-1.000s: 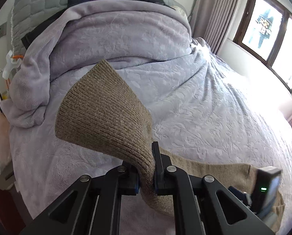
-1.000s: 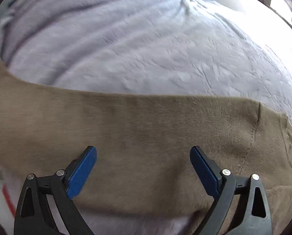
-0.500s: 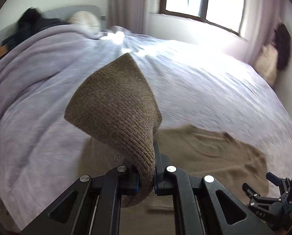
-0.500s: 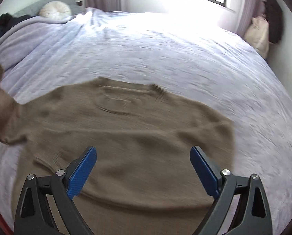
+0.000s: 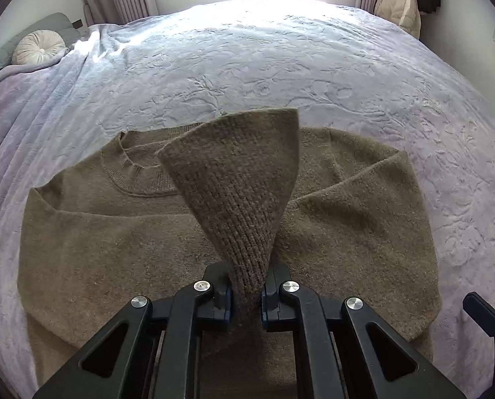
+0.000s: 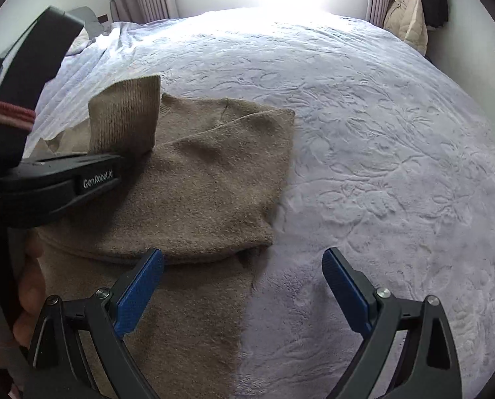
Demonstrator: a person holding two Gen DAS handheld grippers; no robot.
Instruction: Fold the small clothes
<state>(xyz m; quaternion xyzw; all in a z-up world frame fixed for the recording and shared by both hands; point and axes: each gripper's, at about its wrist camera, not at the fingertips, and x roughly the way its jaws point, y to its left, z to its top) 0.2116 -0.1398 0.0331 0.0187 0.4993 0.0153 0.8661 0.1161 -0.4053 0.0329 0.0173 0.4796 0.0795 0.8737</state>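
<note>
**Sleeve carried over the sweater body**

Your left gripper (image 5: 245,294) stays clamped on the ribbed sleeve cuff (image 5: 244,179), now above the brown sweater (image 5: 114,232), which lies flat on the lavender bedspread (image 5: 280,50). Your right gripper (image 6: 242,286) hangs open over the sweater's edge, probably not touching.

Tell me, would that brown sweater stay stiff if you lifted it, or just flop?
Probably flop: the cuff pinched in the left gripper fans out and sags in a soft cone. The brown sweater looks like a thick, fuzzy knit, so it likely grips rather than slips. On the bedspread it would likely bunch if pushed.
</note>
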